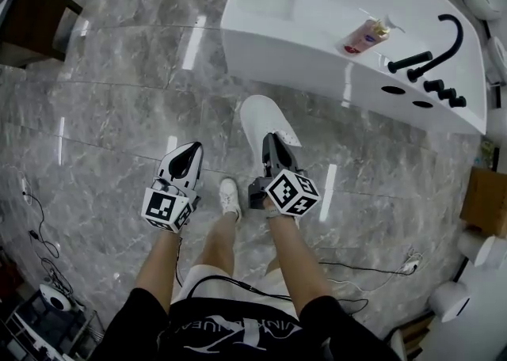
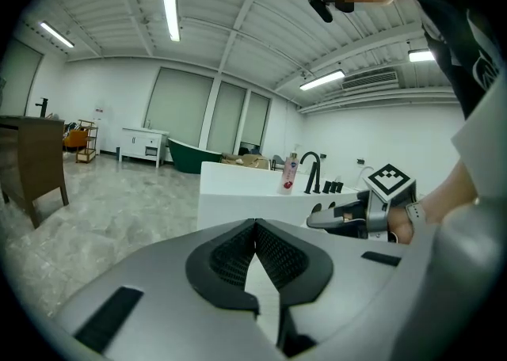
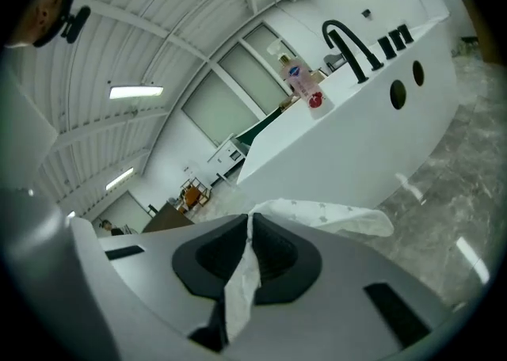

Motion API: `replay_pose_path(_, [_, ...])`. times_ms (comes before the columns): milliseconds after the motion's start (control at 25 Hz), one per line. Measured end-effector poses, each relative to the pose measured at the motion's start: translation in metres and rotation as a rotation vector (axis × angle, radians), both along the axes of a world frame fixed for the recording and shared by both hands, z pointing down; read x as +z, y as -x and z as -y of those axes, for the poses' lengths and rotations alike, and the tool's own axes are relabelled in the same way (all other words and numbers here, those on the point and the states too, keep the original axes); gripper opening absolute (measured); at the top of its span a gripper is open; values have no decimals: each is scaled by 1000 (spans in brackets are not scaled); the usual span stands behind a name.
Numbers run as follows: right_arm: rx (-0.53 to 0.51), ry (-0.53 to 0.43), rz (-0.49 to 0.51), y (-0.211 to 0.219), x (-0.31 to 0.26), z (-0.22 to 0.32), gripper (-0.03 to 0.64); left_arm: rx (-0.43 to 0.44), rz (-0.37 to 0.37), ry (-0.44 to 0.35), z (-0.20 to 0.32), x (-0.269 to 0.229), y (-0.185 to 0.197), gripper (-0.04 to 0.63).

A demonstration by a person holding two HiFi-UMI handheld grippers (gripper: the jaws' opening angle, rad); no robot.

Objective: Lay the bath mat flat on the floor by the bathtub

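The white bath mat (image 1: 265, 118) hangs bunched from my right gripper (image 1: 270, 141), which is shut on one end of it. In the right gripper view the cloth (image 3: 333, 214) runs out between the pads toward the bathtub (image 3: 356, 142). The mat hovers over the grey marble floor just in front of the white bathtub (image 1: 261, 43). My left gripper (image 1: 192, 148) is held level beside the right one, shut, with nothing in it. In the left gripper view its jaws (image 2: 255, 225) meet and the bathtub (image 2: 238, 193) lies ahead.
A pink-labelled bottle (image 1: 366, 35) and a black faucet (image 1: 444, 39) sit on the tub's rim. A brown cabinet (image 1: 32, 19) stands far left. Cables (image 1: 40, 237) trail at left and by the person's feet. A cardboard box (image 1: 485, 201) and white rolls are at right.
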State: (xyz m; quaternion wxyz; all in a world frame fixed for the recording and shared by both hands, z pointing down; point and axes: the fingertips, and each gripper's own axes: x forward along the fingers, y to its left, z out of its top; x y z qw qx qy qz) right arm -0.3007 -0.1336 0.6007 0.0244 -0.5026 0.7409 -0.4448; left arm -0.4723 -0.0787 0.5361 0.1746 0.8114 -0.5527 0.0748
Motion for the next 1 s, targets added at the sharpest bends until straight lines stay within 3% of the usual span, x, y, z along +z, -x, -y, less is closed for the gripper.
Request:
replay_pose_path(160, [117, -3, 129, 20, -1, 28, 37, -4, -3, 10, 8, 9, 2, 15])
replay_pose_path(320, [263, 8, 134, -15, 34, 49, 37, 18, -8, 3, 15, 24, -7, 15])
replay_pose_path(600, [249, 45, -147, -124, 169, 66, 37, 70, -12, 12, 29, 74, -50, 15])
replay_pose_path(840, [45, 105, -423, -202, 288, 61, 37, 88, -11, 55, 36, 143, -99, 15])
replay_pose_path(1000, [26, 160, -501, -262, 336, 52, 37, 109, -9, 78, 36, 174, -133, 15])
